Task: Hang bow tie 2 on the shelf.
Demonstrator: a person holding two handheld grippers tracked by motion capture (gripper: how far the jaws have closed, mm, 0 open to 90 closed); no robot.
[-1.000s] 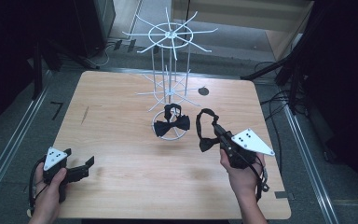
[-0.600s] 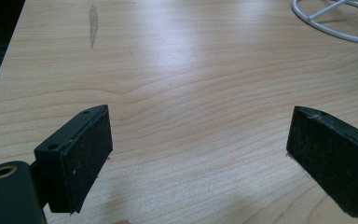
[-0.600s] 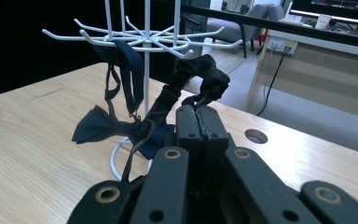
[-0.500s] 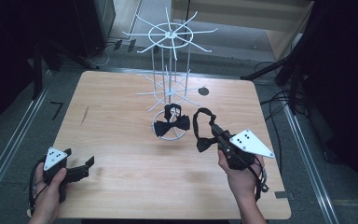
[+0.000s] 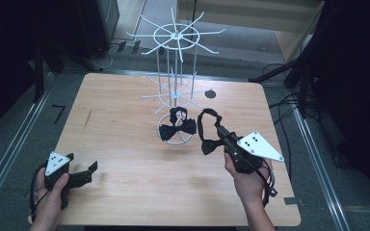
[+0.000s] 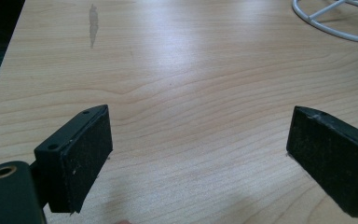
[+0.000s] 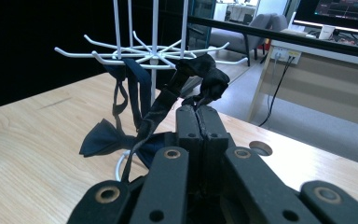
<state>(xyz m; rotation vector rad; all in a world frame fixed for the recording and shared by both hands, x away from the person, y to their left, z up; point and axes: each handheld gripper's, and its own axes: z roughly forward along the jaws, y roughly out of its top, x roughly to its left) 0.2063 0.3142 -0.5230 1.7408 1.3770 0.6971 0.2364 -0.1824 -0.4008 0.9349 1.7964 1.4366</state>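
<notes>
A white wire rack stands at the middle back of the wooden table. One black bow tie hangs by its strap from a lower hook, its bow down by the rack's base ring. My right gripper is shut on the strap of a second black bow tie, held just right of the rack. In the right gripper view the pinched strap bunches above the shut jaws, close to the lower hooks. My left gripper rests open near the table's front left, nothing between its pads.
The rack's base ring lies ahead and to the right of the left gripper. A round cable hole sits in the table behind the rack. Cables and dark stands crowd the floor to the right. A desk and chair stand beyond the table.
My right gripper has carried the held bow tie slightly left, closer to the rack. The left gripper has stayed put and open.
</notes>
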